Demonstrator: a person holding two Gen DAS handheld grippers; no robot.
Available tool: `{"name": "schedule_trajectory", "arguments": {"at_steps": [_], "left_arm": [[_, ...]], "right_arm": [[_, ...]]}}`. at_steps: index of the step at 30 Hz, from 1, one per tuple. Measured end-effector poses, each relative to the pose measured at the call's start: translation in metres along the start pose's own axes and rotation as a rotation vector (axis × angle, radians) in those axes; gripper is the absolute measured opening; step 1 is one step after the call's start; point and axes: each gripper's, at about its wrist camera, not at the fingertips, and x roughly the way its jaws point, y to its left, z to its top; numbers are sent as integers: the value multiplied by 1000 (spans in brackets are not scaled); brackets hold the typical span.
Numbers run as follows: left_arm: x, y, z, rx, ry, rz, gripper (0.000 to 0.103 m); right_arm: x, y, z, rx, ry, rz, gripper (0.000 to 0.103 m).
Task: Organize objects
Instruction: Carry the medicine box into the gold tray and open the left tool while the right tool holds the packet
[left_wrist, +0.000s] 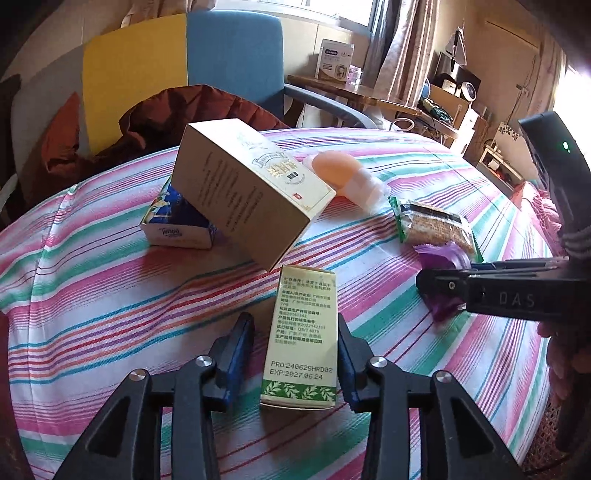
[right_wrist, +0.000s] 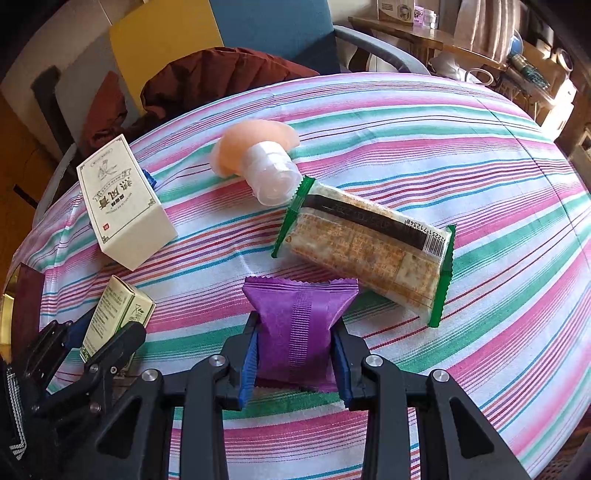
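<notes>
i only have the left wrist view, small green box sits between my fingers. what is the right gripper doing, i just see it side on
Observer: The right gripper has its blue pads pressed on a purple packet, pinching its sides in.
Operator: anything touching that packet
Observer: In the right wrist view, a cracker pack with green ends lies just behind it, and its lower edge overlaps the packet's top right corner.
Operator: is my left gripper closed on the green box
Observer: Not fully. In the left wrist view the left gripper has its right pad against the small green box, but a gap shows at the left pad.
</notes>
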Motion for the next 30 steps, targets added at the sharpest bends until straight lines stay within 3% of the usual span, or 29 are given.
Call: {"name": "schedule_trajectory", "arguments": {"at_steps": [2, 19, 30], "left_arm": [[-1, -1, -3, 8, -9, -4, 31], [-48, 30, -51, -120, -94, 9, 30], [-73, 43, -77, -160, -131, 39, 30]], "right_arm": [[-1, 3, -1, -4, -2, -4, 35], [-12, 55, -22, -157, -35, -13, 35], [-40, 103, -64, -326, -78, 14, 35]]}}
